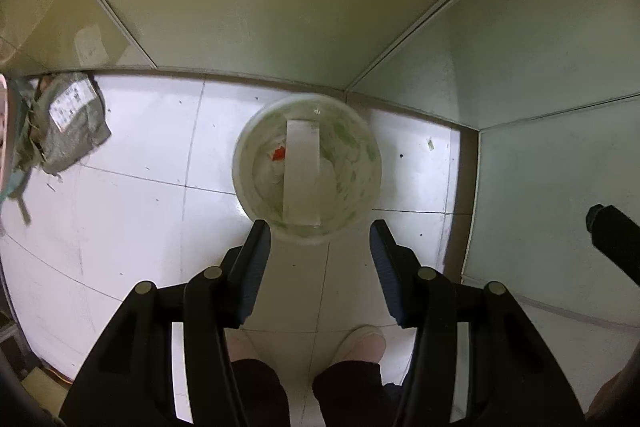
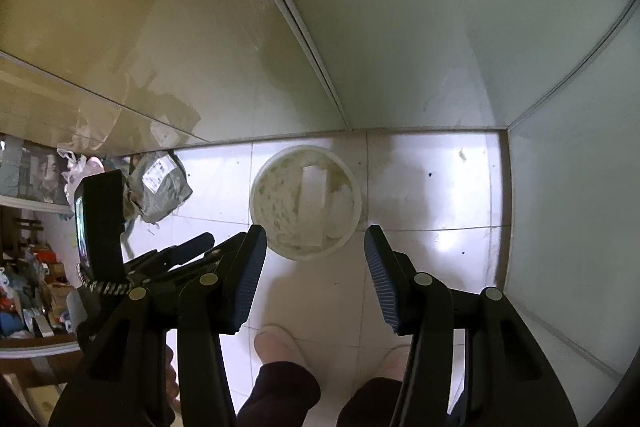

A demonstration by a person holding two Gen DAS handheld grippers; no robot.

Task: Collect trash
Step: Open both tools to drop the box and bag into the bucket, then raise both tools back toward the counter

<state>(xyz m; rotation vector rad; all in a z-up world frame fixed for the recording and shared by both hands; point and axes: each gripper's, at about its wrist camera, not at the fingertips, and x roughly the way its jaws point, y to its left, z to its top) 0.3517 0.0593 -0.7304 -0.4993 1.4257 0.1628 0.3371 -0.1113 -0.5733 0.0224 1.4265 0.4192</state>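
A white round bin [image 1: 362, 187] stands on the tiled floor by the wall; it holds a flat white box [image 1: 302, 173], crumpled white paper and a red scrap [image 1: 279, 153]. It also shows in the right wrist view [image 2: 264, 195]. My left gripper [image 1: 320, 233] is open and empty, just above the bin's near rim. My right gripper [image 2: 316, 239] is open and empty, also near the bin's near rim. A crumpled grey mailer bag [image 1: 70, 123] with a white label lies on the floor at the left, seen too in the right wrist view [image 2: 164, 187].
Glossy wall panels meet in a corner behind the bin. A small scrap [image 1: 430, 143] lies on the floor right of the bin. The person's slippered feet [image 2: 280, 345] stand below the grippers. A cluttered shelf [image 2: 28, 267] is at far left. The left gripper body [image 2: 100, 223] sits left of mine.
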